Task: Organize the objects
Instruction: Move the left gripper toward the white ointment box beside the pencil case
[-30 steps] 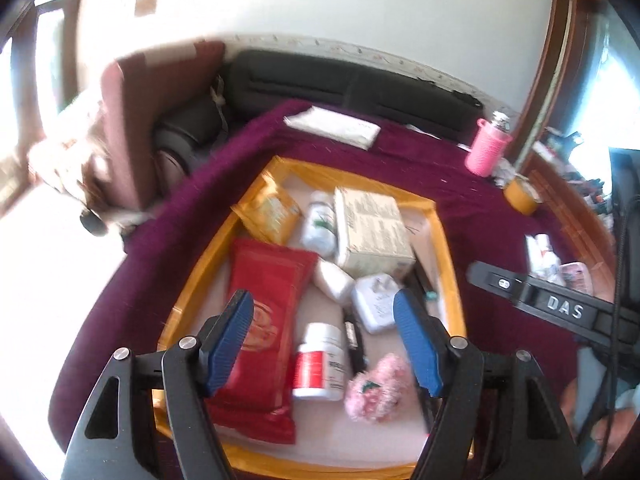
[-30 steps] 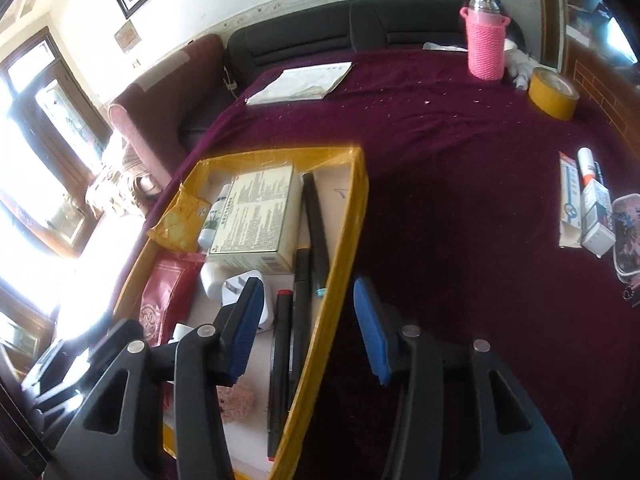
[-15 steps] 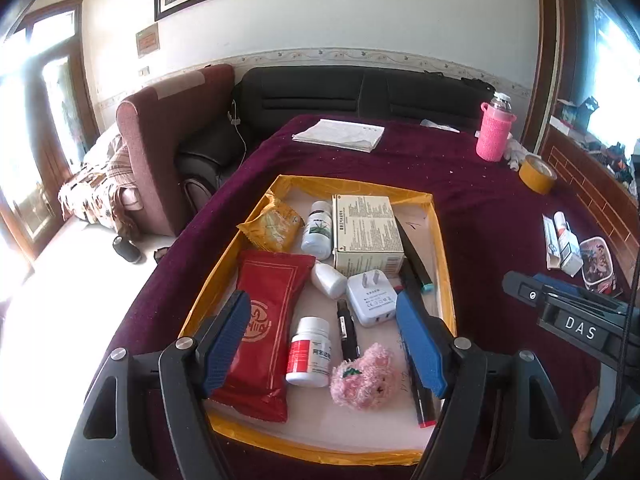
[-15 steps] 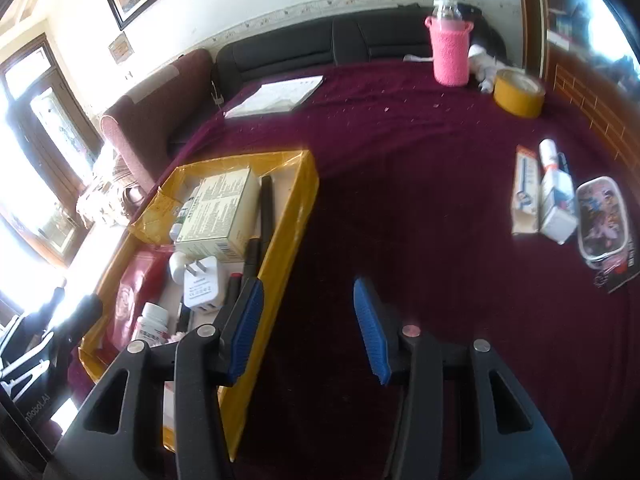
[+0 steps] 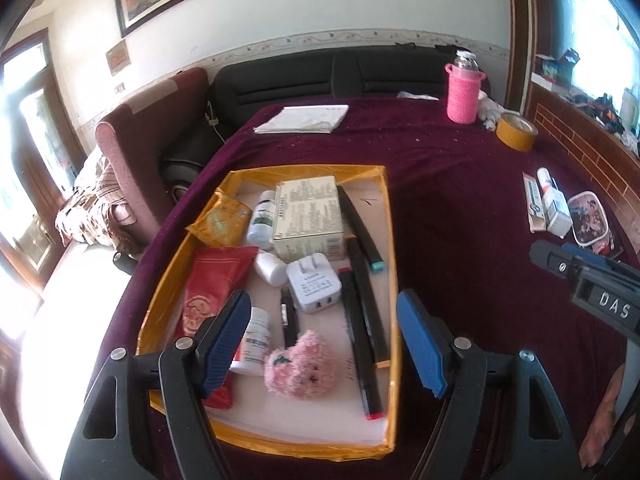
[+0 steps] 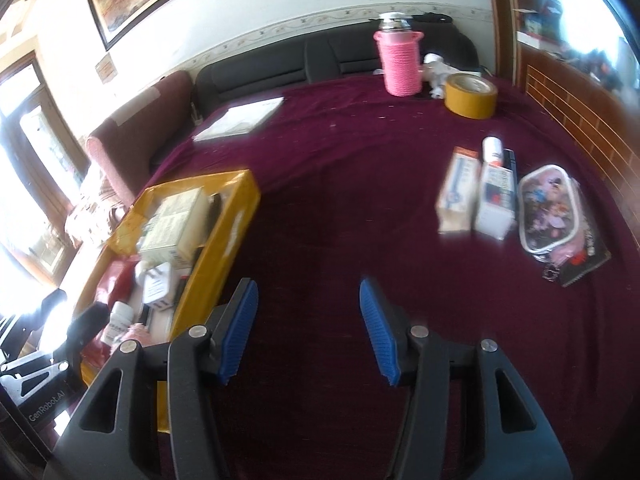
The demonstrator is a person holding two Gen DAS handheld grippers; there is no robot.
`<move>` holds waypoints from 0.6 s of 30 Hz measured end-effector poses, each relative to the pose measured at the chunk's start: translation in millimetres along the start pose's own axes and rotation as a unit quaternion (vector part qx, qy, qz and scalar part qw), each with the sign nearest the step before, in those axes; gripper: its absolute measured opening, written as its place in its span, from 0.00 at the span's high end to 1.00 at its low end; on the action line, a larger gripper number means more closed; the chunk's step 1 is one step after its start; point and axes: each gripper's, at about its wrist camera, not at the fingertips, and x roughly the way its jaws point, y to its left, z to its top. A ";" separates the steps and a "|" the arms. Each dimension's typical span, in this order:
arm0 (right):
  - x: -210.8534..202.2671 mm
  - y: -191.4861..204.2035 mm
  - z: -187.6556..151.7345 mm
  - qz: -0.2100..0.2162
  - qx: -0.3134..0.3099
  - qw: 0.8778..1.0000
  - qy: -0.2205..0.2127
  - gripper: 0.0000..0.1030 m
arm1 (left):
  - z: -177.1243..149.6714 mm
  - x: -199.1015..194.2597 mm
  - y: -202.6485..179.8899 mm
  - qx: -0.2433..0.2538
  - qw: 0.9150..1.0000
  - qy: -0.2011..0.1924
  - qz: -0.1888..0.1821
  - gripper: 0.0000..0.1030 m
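Here the left tool (image 5: 322,338) hangs spread and empty above the near end of the yellow tray (image 5: 390,240) at the worktop's (image 6: 340,208) left edge; the right tool (image 6: 306,330), its jaws just widened, is empty over bare cloth

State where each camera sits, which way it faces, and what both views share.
Left wrist: on the left gripper, angled down at the yellow-rimmed tray of small items; open blue pads, nothing between.
Right wrist: on the right gripper, angled down at the maroon tablecloth; jaws empty, just been opening.
Shared: tray, pink knitted bottle cover, yellow tape roll; each view also catches the other gripper.
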 end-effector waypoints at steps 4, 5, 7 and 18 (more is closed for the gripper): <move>-8.9 -33.1 4.5 -0.015 0.019 1.000 -0.010 0.50 | 4.3 3.3 -27.0 0.027 1.000 0.005 0.002 0.32; -11.6 -43.4 6.2 -0.021 0.026 0.999 -0.014 0.50 | 5.6 5.2 -35.1 0.036 0.999 0.007 0.001 0.32; -16.9 -66.8 10.0 -0.033 0.045 0.998 -0.021 0.50 | 8.1 8.1 -49.2 0.049 0.999 0.010 0.001 0.32; -31.9 -189.0 33.6 -0.083 0.139 0.985 -0.054 0.50 | 22.7 40.5 -124.6 0.115 0.993 0.041 -0.005 0.32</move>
